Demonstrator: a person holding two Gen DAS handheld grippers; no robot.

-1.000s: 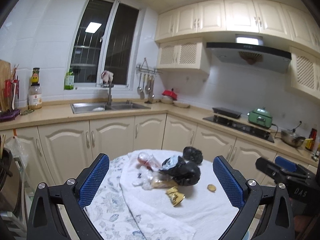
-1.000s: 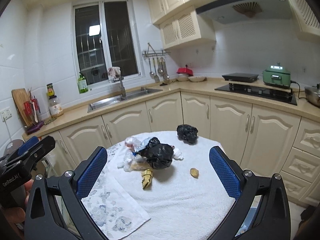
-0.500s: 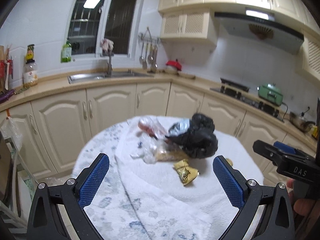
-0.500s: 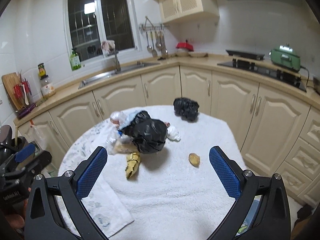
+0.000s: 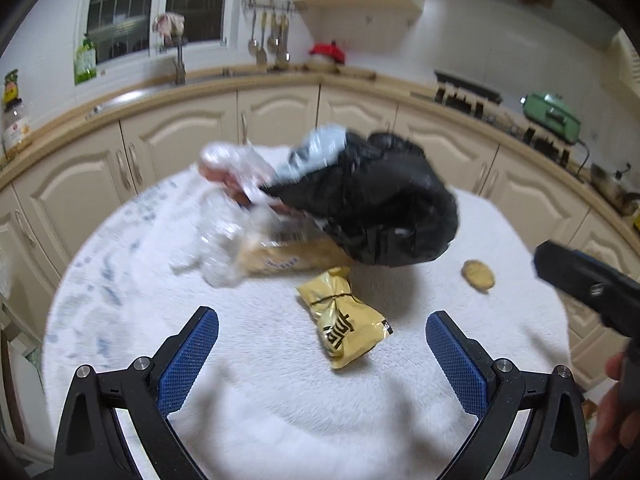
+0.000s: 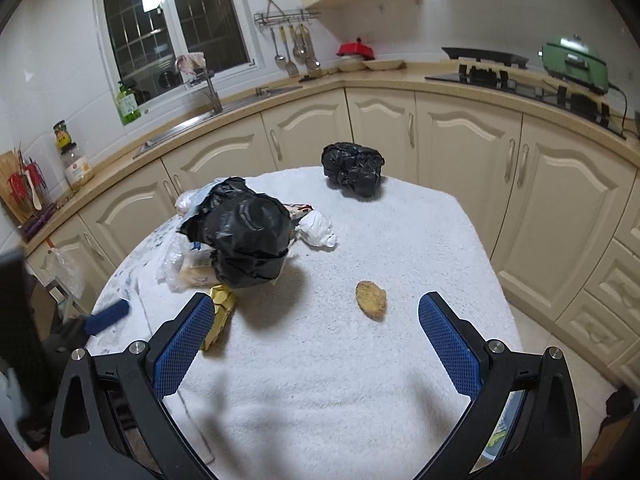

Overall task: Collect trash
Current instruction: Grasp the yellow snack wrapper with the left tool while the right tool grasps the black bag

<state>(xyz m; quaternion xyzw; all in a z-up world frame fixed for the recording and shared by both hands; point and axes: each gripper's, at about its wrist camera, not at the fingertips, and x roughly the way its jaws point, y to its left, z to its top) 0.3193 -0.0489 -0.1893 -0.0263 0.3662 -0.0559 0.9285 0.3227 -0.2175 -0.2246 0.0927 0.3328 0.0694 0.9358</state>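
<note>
A large black trash bag [image 5: 376,208] [image 6: 250,236] lies on the white-clothed round table [image 5: 280,408] [image 6: 320,384], with clear plastic wrappers [image 5: 232,236] and a tan packet [image 5: 288,258] beside it. A crumpled yellow snack wrapper [image 5: 342,320] [image 6: 220,312] lies just ahead of my open, empty left gripper [image 5: 322,354]. A small brown scrap [image 6: 371,299] [image 5: 477,274] lies ahead of my open, empty right gripper [image 6: 312,344]. A crumpled white tissue [image 6: 318,230] and a second black bag [image 6: 354,174] lie farther back.
Cream kitchen cabinets [image 6: 460,152] and a counter with a sink [image 6: 216,114] and stove [image 6: 496,76] curve behind the table. The right gripper shows at the right of the left wrist view [image 5: 588,292].
Both grippers have moved forward and down toward the table. The trash looks much larger and closer; the yellow wrapper now lies just ahead of the left gripper. Both stayed open.
</note>
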